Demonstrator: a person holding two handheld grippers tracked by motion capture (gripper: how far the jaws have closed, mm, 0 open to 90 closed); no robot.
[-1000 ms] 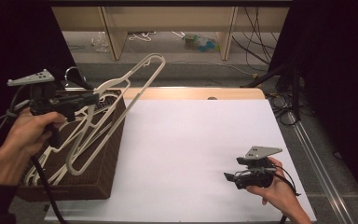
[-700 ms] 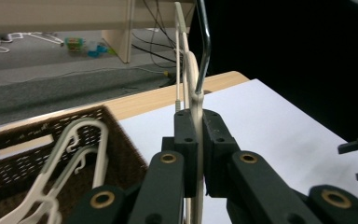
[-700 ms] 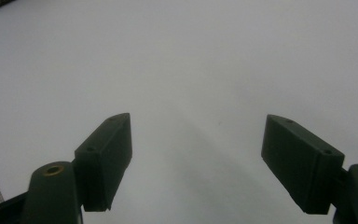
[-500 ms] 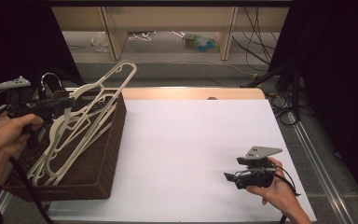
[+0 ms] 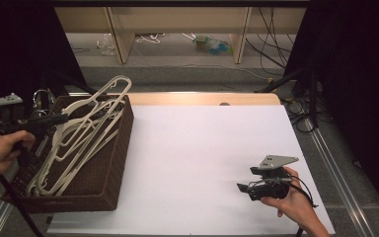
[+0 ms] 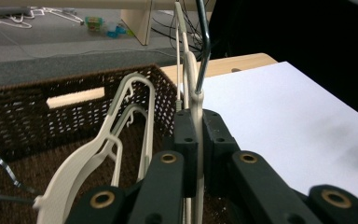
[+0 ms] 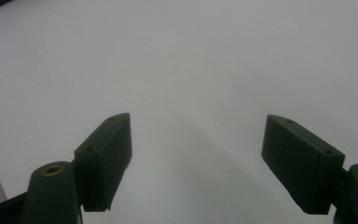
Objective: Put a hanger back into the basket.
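Note:
At the left of the table stands a brown wicker basket (image 5: 121, 148) with several white hangers (image 5: 54, 168) lying in it. My left gripper (image 5: 61, 118) hovers over the basket's left part, shut on the neck of a white hanger (image 5: 109, 85) that slants up past the far rim. In the left gripper view the jaws (image 6: 198, 123) pinch that hanger (image 6: 192, 70) just below its metal hook (image 6: 203, 46). My right gripper (image 5: 242, 187) rests low over the white table (image 5: 202, 148) at the front right, open, with nothing between its jaws (image 7: 196, 158).
More hangers (image 6: 116, 130) lie inside the basket (image 6: 51, 116). A wooden strip (image 5: 202, 98) edges the table's far side. Beyond it are shelf legs (image 5: 118, 39), cables and litter on the floor. Dark curtains close both sides.
My left gripper has moved left and down with the hanger, which now sits lower over the basket. The right gripper has stayed in place.

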